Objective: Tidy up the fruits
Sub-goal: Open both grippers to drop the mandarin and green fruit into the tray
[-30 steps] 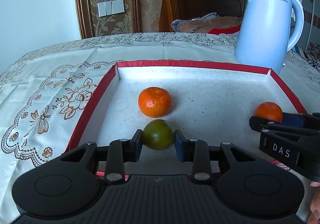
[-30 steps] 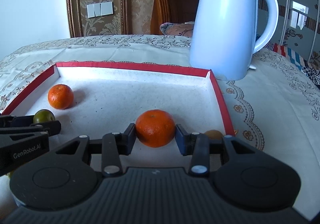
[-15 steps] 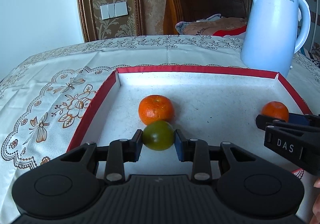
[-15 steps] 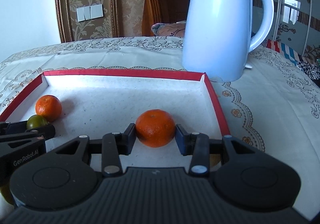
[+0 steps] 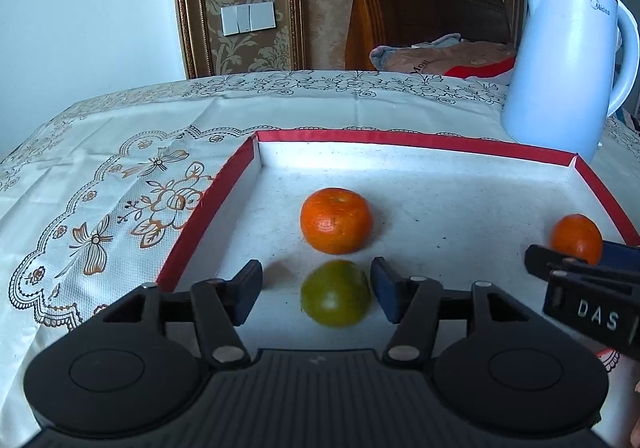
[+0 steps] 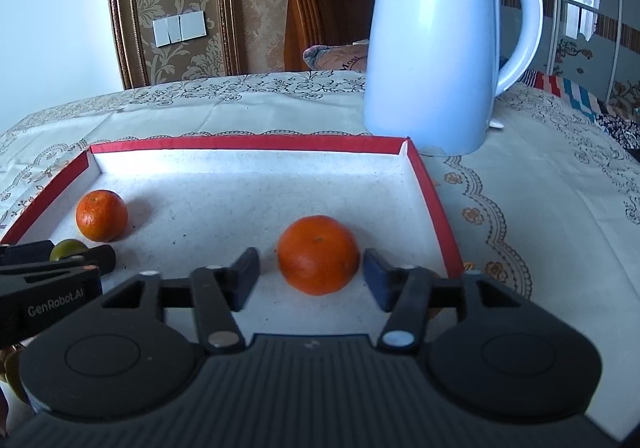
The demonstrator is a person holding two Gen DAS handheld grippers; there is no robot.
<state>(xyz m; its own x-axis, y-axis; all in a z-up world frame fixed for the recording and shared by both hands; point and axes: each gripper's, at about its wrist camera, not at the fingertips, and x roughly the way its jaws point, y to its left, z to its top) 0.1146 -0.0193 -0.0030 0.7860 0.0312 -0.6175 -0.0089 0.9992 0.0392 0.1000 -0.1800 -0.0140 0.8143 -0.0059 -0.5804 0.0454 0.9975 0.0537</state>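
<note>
Both sets of jaws have parted since half a second ago: then each was clamped on its fruit, now each stands wide with daylight on both sides. I read the left gripper point(image 5: 316, 294) as fully spread and holding nothing; the green tangerine point(image 5: 335, 293) sits on the white floor of the red-edged tray point(image 5: 404, 139) between its fingers, nearer the right pad but touching neither as far as I can tell, its outline slightly blurred. Just beyond the green fruit, close to it, lies an orange tangerine point(image 5: 336, 219), well inside the tray and towards its left wall. My right gripper point(image 6: 311, 283) is likewise spread and grips nothing; a second orange tangerine point(image 6: 318, 254) rests on the tray floor point(image 6: 248, 142) between its pads, with a gap showing on the left and a narrower one on the right. From the right wrist view the first orange tangerine point(image 6: 101, 214) lies at the far left of the tray, and the green one point(image 6: 68, 249) peeks out between the left gripper's fingers point(image 6: 90, 254). From the left wrist view the right-hand fruit point(image 5: 576, 238) shows near the tray's right wall, just behind the right gripper's fingertip point(image 5: 548, 264). A pale blue kettle point(image 6: 436, 48) stands upright on the patterned tablecloth point(image 5: 100, 176) just past the tray's far right corner.
</note>
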